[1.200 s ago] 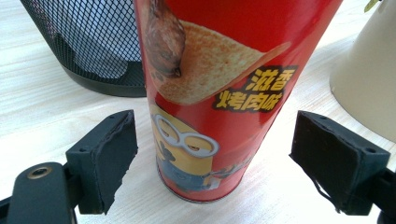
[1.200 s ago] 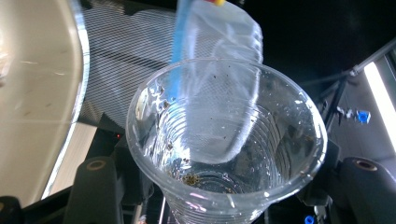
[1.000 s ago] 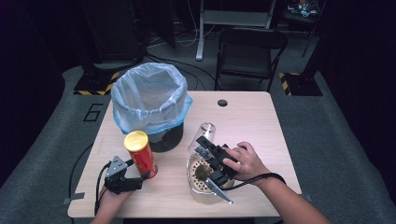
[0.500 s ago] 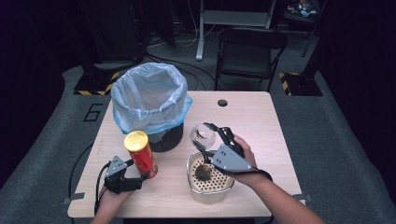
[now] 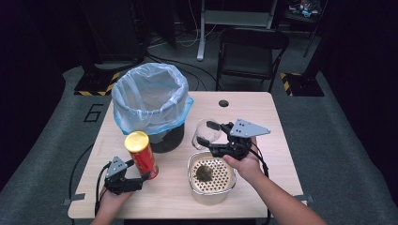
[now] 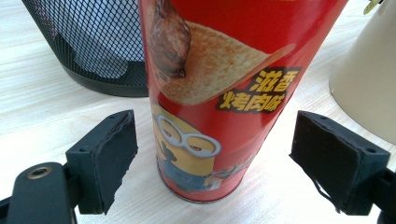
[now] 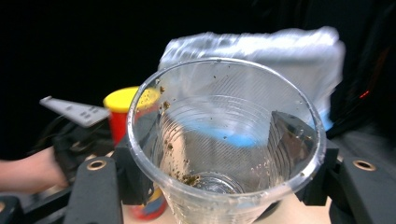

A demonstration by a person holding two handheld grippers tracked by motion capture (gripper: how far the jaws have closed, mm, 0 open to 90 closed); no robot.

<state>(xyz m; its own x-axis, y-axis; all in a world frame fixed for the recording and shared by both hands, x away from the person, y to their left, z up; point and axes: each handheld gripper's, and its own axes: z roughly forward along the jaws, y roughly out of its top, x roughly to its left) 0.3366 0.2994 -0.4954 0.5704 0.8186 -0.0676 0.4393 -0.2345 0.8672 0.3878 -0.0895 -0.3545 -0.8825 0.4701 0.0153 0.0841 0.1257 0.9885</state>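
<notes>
Clear cup (image 5: 205, 132) in right tongs (image 5: 206, 134) above strainer bowl (image 5: 210, 177), beside bin (image 5: 151, 101).

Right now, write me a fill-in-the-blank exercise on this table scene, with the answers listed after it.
1. The right hand-held gripper is shut on a clear plastic ____.
2. The chips can has a red body and a ____ lid.
3. The left hand-held gripper's jaws stand ____ on either side of the chips can.
4. The bin is lined with a ____ bag.

Missing words: cup; yellow; open; blue
</notes>
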